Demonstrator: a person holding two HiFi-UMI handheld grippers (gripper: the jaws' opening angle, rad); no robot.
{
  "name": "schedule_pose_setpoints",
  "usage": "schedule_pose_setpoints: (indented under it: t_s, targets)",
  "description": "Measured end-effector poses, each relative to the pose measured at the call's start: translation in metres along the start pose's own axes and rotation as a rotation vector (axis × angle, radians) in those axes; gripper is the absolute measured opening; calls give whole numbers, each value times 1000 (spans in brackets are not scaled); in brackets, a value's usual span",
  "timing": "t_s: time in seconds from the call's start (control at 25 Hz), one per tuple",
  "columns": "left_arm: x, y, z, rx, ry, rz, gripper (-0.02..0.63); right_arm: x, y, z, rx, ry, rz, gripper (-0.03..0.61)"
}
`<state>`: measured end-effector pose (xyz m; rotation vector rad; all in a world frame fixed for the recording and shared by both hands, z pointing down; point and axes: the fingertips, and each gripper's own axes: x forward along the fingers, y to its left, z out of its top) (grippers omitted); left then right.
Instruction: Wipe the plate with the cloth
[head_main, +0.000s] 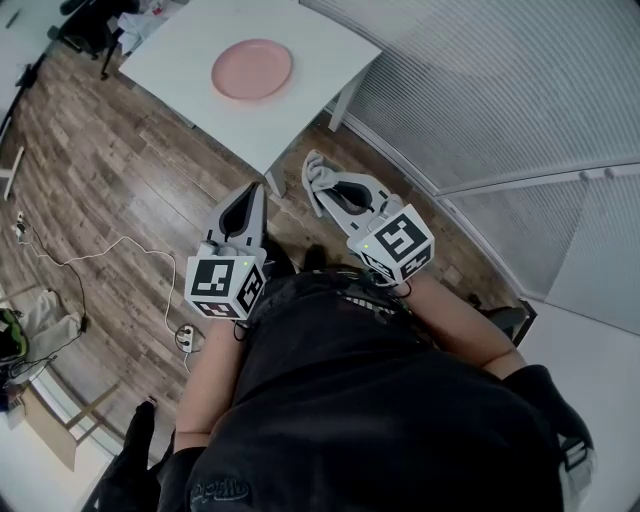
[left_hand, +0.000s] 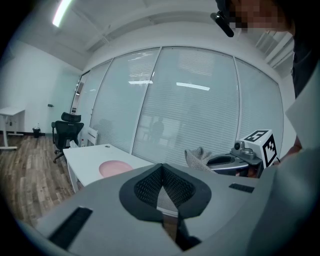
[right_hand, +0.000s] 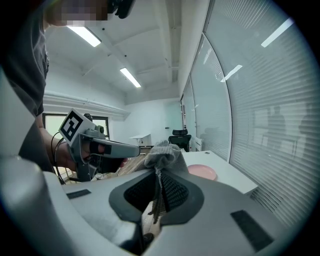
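A pink plate (head_main: 252, 69) lies on a white table (head_main: 300, 115) ahead of me, some way beyond both grippers. My right gripper (head_main: 318, 185) is shut on a grey cloth (head_main: 314, 172), which bunches above its jaws in the right gripper view (right_hand: 162, 151). My left gripper (head_main: 256, 195) is shut with nothing in it; in its own view (left_hand: 161, 190) the pads meet. Both are held in the air short of the table's near corner. The plate (left_hand: 114, 168) shows in the left gripper view and the plate (right_hand: 202, 171) in the right gripper view.
A glass wall with blinds (head_main: 480, 90) runs along the right of the table. A black office chair (left_hand: 65, 131) stands past the table's far end. A cable and power strip (head_main: 185, 338) lie on the wooden floor to my left.
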<state>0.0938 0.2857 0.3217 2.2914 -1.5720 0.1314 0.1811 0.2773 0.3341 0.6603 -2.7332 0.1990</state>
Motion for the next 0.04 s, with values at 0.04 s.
schedule_pose_setpoints:
  t_s: [0.04]
  targets:
    - [0, 0, 0, 1, 1, -2, 17, 0, 0, 0, 0, 0, -2, 37]
